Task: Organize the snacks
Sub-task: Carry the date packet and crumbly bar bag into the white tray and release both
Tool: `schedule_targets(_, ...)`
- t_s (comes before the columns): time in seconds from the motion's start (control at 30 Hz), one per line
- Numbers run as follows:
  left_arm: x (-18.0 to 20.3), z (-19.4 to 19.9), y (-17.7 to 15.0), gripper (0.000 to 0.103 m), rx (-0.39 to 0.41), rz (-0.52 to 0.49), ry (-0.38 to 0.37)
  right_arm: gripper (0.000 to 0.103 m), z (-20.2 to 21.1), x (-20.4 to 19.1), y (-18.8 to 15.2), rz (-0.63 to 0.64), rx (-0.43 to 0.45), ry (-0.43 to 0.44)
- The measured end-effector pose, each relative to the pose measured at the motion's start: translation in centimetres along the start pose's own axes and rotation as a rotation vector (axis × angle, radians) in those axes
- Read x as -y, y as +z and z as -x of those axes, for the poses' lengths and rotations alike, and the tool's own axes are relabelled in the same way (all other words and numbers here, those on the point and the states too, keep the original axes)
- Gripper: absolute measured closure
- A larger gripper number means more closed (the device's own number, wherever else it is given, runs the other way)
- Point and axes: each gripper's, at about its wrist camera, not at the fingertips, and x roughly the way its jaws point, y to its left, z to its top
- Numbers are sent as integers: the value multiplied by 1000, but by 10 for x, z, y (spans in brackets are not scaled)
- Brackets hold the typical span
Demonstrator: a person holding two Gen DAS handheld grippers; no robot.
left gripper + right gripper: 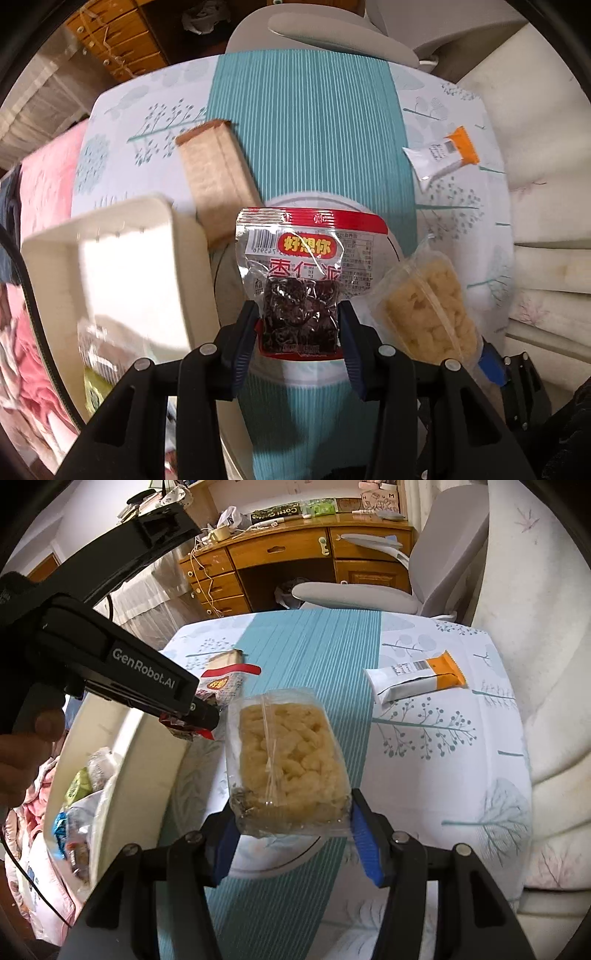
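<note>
Above the counter's (306, 122) near edge, I hold a red date packet (306, 273) pinched in my left hand-held gripper (300, 328) and a clear puffed-snack bag (291, 760) clamped in the right hand-held gripper (291, 821). I judge both should travel level to the cream bin (110, 266) at the left edge, and be released only once inside.

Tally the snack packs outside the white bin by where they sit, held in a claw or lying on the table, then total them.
Held in a claw: 2, the red date pack and the clear puffed-snack pack
Lying on the table: 2, the brown pack and the orange-and-white pack
Total: 4
</note>
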Motion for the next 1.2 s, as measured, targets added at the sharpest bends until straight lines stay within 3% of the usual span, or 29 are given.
schedule_targets(0.17, 3, 28, -32, 61, 48, 17, -27, 48, 24, -12, -4, -20, 17, 12)
schedule_targets(0.47, -34, 60, -75, 61, 118, 52, -102, 48, 54, -43, -8, -35, 43, 26)
schedule_targets(0.8, -102, 75, -123, 61, 169, 30, -166, 48, 68, -98, -17, -93, 68, 25)
schedule_targets(1.2, -174, 77, -157, 61, 215, -1, -228, 48, 71, -166, -33, -140, 94, 11)
